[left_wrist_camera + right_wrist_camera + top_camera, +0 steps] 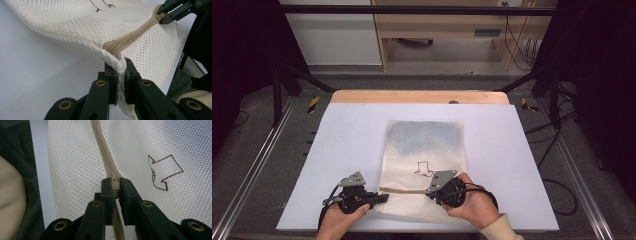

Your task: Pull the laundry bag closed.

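**Both claws clamped on the mesh bag, zipper ready to run**

At the left of the high view, the left claw point(384, 198) is closed on the near left edge of the mesh bag point(424, 150), right where the tan zipper point(135, 35) ends; in the left gripper view its jaws pinch the bound seam between them. The left hand point(339, 222) lies low and nearly level on the desk point(347, 130), pointing in toward the bag. The bag lies flat at the desk's centre-front, a drawn arrow point(165, 172) on its upper panel.

Further right, the right claw point(430, 194) is shut on the zipper pull point(115, 182), jaws gripping it from both sides. The right hand point(472, 202) wraps the gripper from behind, angled in toward the left.

Risks, as I judge them: the pull is small and could slip from the jaws if drawn at an angle to the zipper line. If the left grip gives, the bag would bunch and drag along instead of the slider travelling. Loose mesh could also catch in the slider.
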Demonstrator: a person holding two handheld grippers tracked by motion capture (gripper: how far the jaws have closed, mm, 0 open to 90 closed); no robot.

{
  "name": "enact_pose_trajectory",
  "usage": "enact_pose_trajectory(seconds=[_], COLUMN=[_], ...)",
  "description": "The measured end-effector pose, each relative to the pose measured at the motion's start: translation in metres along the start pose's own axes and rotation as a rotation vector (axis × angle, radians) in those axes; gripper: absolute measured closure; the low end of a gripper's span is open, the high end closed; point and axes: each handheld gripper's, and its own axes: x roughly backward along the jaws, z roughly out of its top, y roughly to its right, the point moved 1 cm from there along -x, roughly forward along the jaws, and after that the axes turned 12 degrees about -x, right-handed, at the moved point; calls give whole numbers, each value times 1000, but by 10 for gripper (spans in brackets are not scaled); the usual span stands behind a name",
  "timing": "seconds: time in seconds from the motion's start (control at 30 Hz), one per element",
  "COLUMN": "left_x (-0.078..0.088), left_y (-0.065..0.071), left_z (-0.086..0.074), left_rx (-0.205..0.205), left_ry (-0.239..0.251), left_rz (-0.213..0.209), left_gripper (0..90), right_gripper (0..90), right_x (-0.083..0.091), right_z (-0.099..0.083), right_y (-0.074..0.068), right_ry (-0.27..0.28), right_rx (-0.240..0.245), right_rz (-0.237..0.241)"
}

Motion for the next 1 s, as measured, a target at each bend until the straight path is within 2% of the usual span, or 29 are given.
enact_pose_trajectory(seconds=[0.43,1.0], left_x=[-2,-2], left_y=[2,1], left_z=[0,-1], left_rx=[-14,-14], left_ry=[-16,-21], left_rz=[2,5], left_gripper=[841,841], right_gripper=[822,822], right_x=[11,24], right_z=[-8,-28], right_y=[6,15], right_ry=[2,-1], right_rx=[-11,-53], right_rz=[-20,-39])
